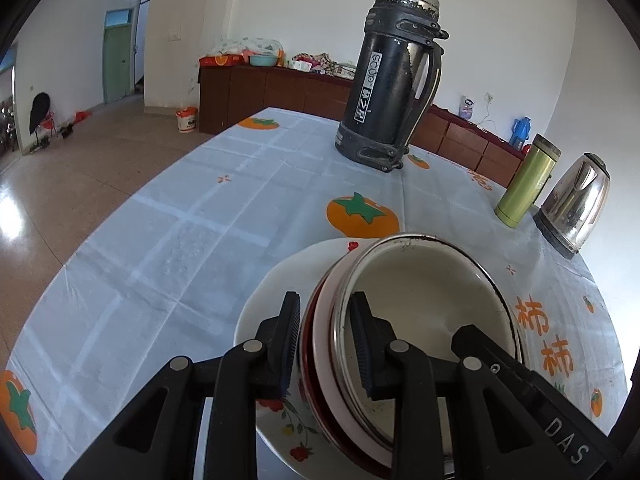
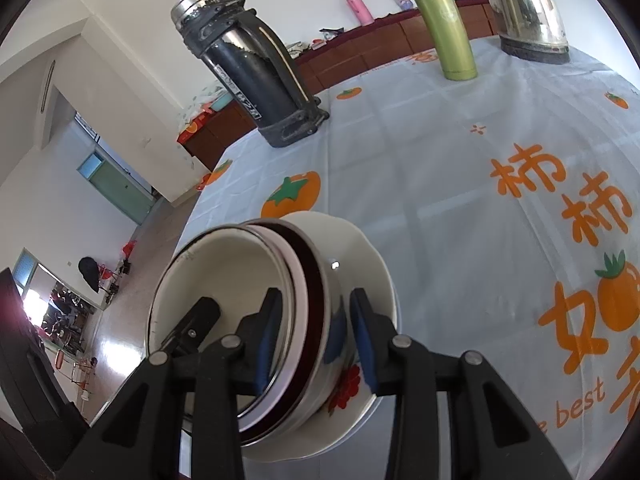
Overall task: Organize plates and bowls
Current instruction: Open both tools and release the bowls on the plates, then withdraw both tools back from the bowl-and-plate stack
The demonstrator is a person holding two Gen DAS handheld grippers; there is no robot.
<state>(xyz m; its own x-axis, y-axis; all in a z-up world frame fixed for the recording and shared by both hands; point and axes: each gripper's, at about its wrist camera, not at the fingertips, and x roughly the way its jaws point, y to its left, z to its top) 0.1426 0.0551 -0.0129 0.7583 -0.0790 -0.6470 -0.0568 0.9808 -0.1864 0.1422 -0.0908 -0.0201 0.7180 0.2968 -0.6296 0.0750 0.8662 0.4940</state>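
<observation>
Left hand-held gripper (image 1: 326,344) straddling bowl stack (image 1: 420,280) rim, plate (image 1: 272,300) beneath

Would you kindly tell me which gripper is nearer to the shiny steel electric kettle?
Right. The right gripper clamps the rim of the stacked bowls on the side facing the kettle; the left gripper clamps the opposite rim, farther away.
</observation>
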